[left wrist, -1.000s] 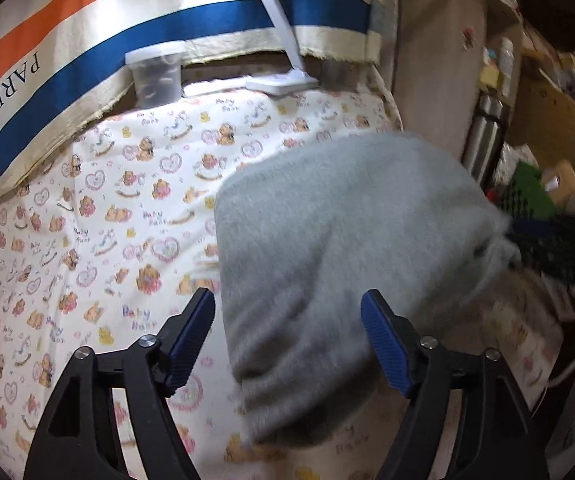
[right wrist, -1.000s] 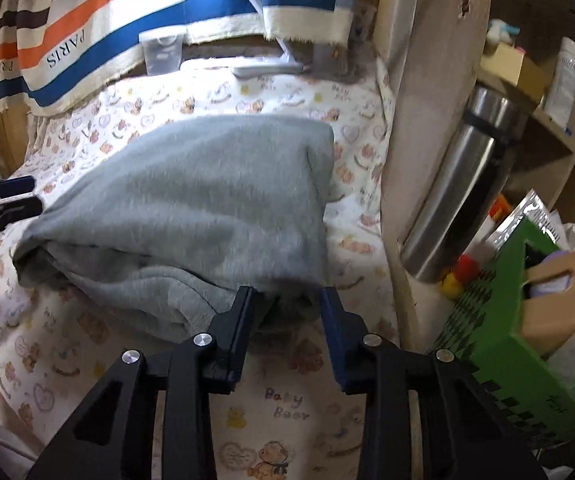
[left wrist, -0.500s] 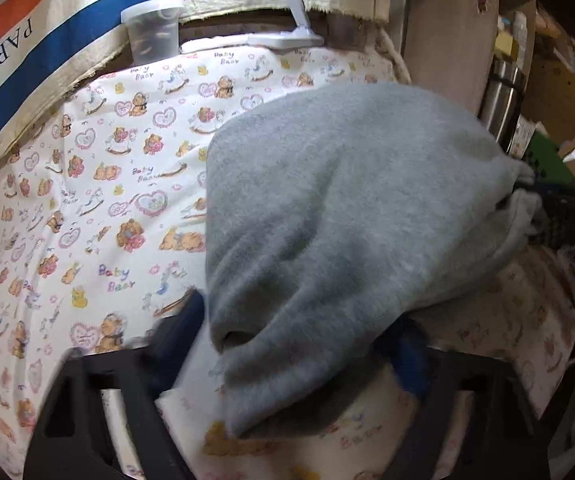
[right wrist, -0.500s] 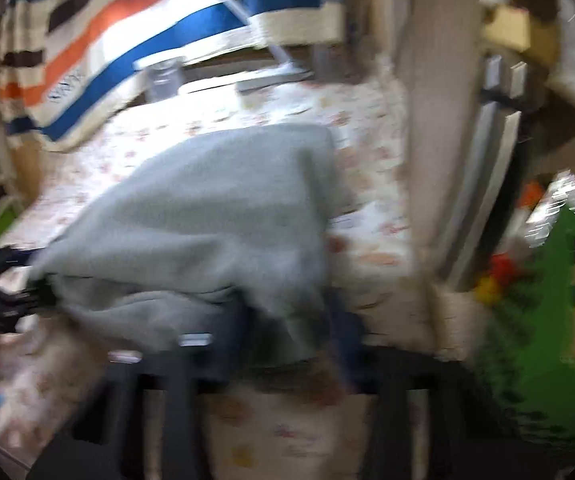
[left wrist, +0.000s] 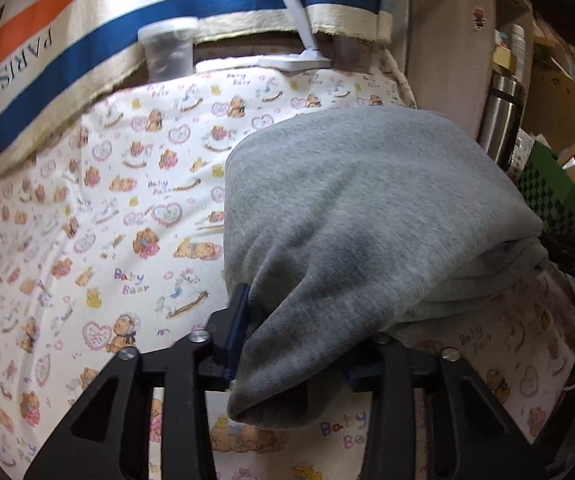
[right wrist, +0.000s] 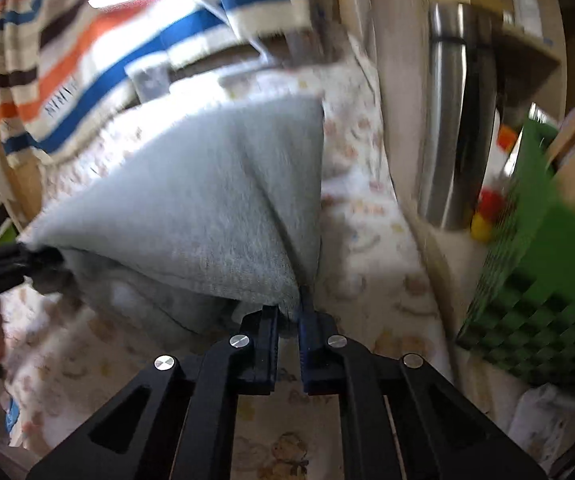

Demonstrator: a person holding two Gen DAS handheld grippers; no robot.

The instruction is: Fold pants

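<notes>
The grey pants (left wrist: 367,208) lie folded in a thick bundle on the bear-print sheet (left wrist: 119,216). My left gripper (left wrist: 291,344) has the near left corner of the bundle between its jaws, which are closing; the cloth bunches there and covers the right finger. In the right wrist view the pants (right wrist: 207,200) rise in a taut ridge to my right gripper (right wrist: 289,320), which is shut on their near right corner. The left gripper (right wrist: 3,268) shows at the far left edge of that view, at the other corner.
A striped PARIS blanket (left wrist: 67,60) hangs at the back, with a clear plastic cup (left wrist: 167,50) and a white lamp base (left wrist: 295,60) below it. To the right stand a steel flask (right wrist: 455,120) and a green basket (right wrist: 535,272).
Both grippers have sunk onto the near edge of the pants and their jaws have come together on the cloth. The right corner is now pulled into a ridge.
</notes>
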